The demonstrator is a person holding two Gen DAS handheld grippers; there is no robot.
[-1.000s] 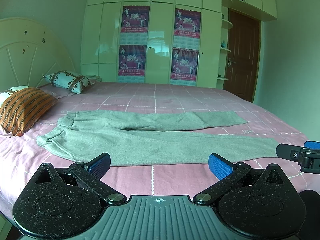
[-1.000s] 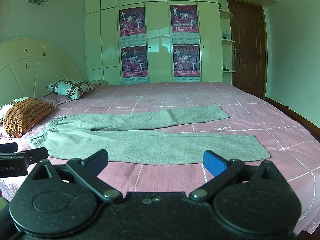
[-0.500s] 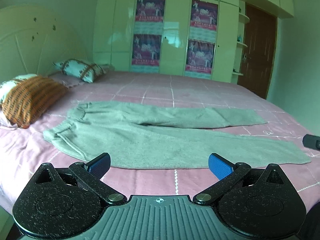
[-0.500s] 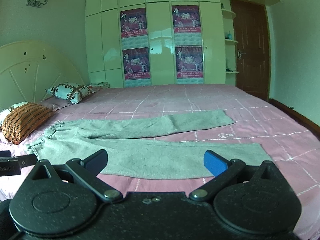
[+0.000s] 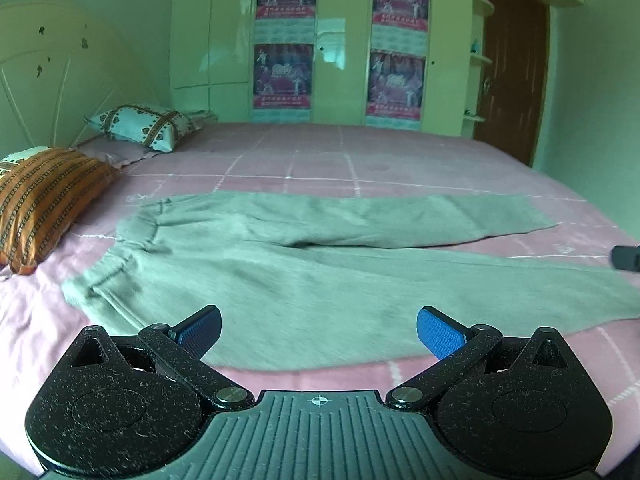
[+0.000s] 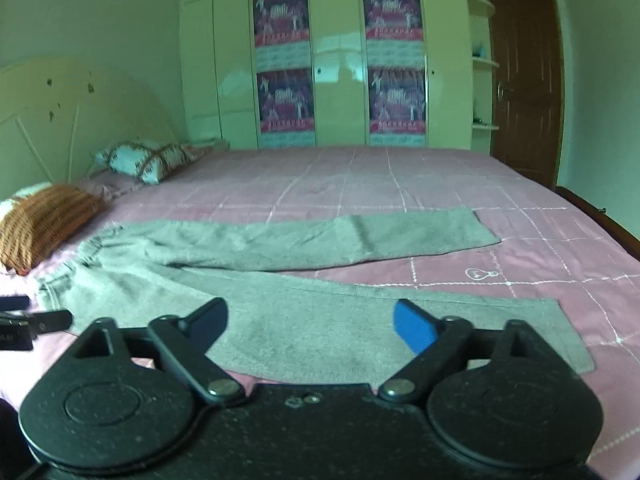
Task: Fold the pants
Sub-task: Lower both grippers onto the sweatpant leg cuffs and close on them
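Observation:
Grey sweatpants (image 5: pixel 320 272) lie spread flat on the pink bed (image 5: pixel 360 160), waistband to the left and both legs running to the right. My left gripper (image 5: pixel 319 330) hovers open over the near leg by the waist end, with nothing pinched. My right gripper (image 6: pixel 312 324) hangs over the near leg (image 6: pixel 480 320) towards the cuff. Its jaws are closing, and the pads touch no cloth. One of the right gripper's fingers (image 5: pixel 627 258) pokes in at the left wrist view's right edge. The left gripper's fingers (image 6: pixel 52 318) show at the right wrist view's left edge.
An orange striped pillow (image 5: pixel 44 196) and a patterned pillow (image 5: pixel 144 124) lie by the cream headboard (image 5: pixel 48 80) on the left. Behind the bed stand a wardrobe with posters (image 5: pixel 340 40) and a brown door (image 5: pixel 512 72).
Both grippers have come closer to the pants, which now fill more of each view. The right gripper's jaws have narrowed a little. The pants have not moved.

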